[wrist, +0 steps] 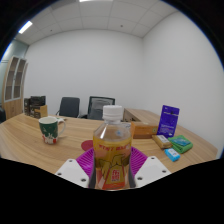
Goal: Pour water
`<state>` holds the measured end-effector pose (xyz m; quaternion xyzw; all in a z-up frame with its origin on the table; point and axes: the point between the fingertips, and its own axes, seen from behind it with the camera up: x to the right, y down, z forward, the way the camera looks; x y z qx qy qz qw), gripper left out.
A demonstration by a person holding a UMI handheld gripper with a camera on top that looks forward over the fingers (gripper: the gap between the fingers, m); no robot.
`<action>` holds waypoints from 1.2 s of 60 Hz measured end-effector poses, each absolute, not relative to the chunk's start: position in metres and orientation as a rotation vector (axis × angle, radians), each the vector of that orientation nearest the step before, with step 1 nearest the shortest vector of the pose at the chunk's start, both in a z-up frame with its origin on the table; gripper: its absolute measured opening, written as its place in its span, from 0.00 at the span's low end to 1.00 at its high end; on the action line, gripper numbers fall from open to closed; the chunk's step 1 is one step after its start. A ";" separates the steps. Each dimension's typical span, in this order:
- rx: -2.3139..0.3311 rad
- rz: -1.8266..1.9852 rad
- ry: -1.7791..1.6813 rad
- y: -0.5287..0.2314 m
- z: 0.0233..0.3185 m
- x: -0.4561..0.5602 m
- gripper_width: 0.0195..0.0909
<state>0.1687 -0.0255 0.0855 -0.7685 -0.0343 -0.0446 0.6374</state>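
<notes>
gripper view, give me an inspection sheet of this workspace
surface: light wooden table, mostly bare in front of the mug
job's things: capped bottle with amber liquid, upright between the gripper fingers; mug standing on the table, beyond and to one side
clutter: purple box upright, green box, small blue item, brown box
gripper: both pads against the bottle's sides, shut on it
cables: nothing seen
surroundings: office chairs behind the table, white walls, cabinet, ceiling lights
</notes>
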 end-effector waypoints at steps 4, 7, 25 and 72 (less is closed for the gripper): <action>-1.746 -0.173 -0.146 -0.009 0.102 0.164 0.37; -1.726 -0.270 -0.226 0.006 0.123 0.156 0.37; -1.269 -1.175 -1.082 0.090 0.206 0.063 0.37; -1.381 -0.893 -0.821 0.116 0.218 0.057 0.37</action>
